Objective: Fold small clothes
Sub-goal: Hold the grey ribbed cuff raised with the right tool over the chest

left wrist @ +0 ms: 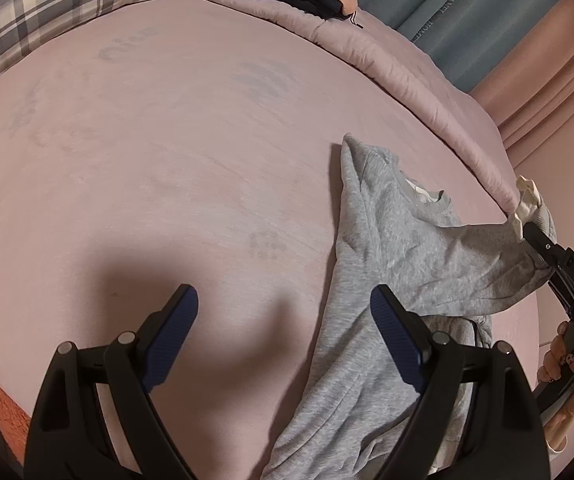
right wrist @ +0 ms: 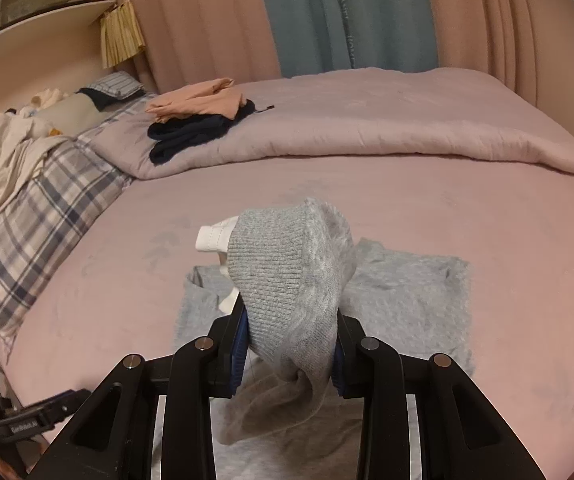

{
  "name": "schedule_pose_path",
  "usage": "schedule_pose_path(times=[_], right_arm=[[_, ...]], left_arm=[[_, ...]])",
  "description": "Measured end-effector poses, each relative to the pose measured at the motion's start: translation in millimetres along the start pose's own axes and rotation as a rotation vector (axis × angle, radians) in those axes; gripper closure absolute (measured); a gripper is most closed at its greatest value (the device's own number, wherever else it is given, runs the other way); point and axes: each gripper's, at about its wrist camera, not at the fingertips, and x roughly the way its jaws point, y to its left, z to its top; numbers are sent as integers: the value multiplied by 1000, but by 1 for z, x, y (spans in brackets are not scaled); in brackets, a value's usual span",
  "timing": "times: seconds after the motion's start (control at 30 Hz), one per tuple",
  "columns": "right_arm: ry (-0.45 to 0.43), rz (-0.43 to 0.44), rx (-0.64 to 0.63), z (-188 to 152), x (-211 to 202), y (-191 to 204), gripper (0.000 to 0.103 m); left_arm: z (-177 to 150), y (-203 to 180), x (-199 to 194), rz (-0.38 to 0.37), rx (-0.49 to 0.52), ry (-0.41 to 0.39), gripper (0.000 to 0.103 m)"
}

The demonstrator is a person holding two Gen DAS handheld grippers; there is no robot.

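A small grey sweatshirt (left wrist: pixel 391 248) lies on the pink bed (left wrist: pixel 167 140), partly spread out. My left gripper (left wrist: pixel 283 308) is open and empty, just above the bed beside the sweatshirt's left edge. My right gripper (right wrist: pixel 289 344) is shut on the sweatshirt's ribbed cuff (right wrist: pixel 275 272) and holds the sleeve lifted above the garment's body (right wrist: pixel 407 296). A white inner cuff (right wrist: pixel 215 236) sticks out of the sleeve. The right gripper also shows in the left wrist view (left wrist: pixel 535 236), at the right edge, with the sleeve stretched towards it.
A folded peach garment (right wrist: pixel 199 100) and a dark navy one (right wrist: pixel 191 132) lie on the rolled-back pink duvet (right wrist: pixel 367 128) at the far side. A plaid pillow (right wrist: pixel 39 208) and loose white cloth (right wrist: pixel 3 160) lie at the left. Curtains hang behind.
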Motion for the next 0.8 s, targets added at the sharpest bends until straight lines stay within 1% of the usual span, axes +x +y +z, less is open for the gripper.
schedule_pose_path(times=[0.13, 0.53, 0.8], right_arm=[[4, -6, -4, -1, 0, -4, 68], [17, -16, 12, -4, 4, -12, 68], [35, -45, 26, -8, 9, -19, 68]], left_arm=[[0, -3, 2, -15, 6, 12, 16], [-4, -17, 7, -13, 43, 30, 15], [-3, -19, 12, -11, 55, 40, 15]])
